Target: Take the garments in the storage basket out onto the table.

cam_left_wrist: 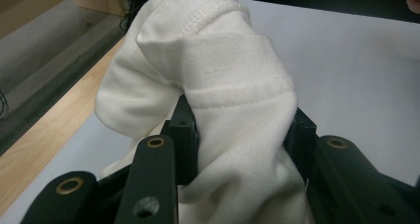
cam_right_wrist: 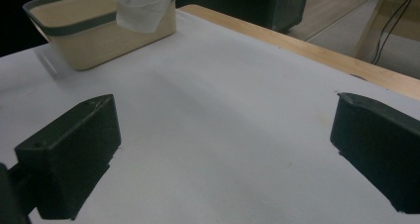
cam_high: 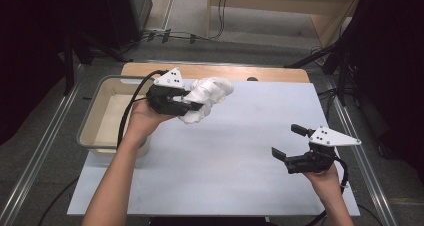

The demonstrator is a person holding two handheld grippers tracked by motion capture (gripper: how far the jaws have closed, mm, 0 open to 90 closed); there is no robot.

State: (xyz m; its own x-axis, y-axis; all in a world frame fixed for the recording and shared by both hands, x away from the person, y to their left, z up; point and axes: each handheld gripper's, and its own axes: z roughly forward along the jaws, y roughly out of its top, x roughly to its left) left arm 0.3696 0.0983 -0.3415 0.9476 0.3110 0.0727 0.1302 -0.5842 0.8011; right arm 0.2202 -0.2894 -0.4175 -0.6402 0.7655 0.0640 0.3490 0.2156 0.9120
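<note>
Cloth (cam_high: 207, 98) | clamped in left tool (cam_high: 192, 105) | beside bin (cam_high: 95, 117)

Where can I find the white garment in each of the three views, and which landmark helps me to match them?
High view: the white garment is bunched upper centre, clamped in the left gripper, right of the beige bin.
Left gripper view: it fills the centre, pinched between the black jaws.
Right gripper view: it hangs at the top edge, in front of the bin.
Shared landmark: the light table's wooden far edge.
</note>
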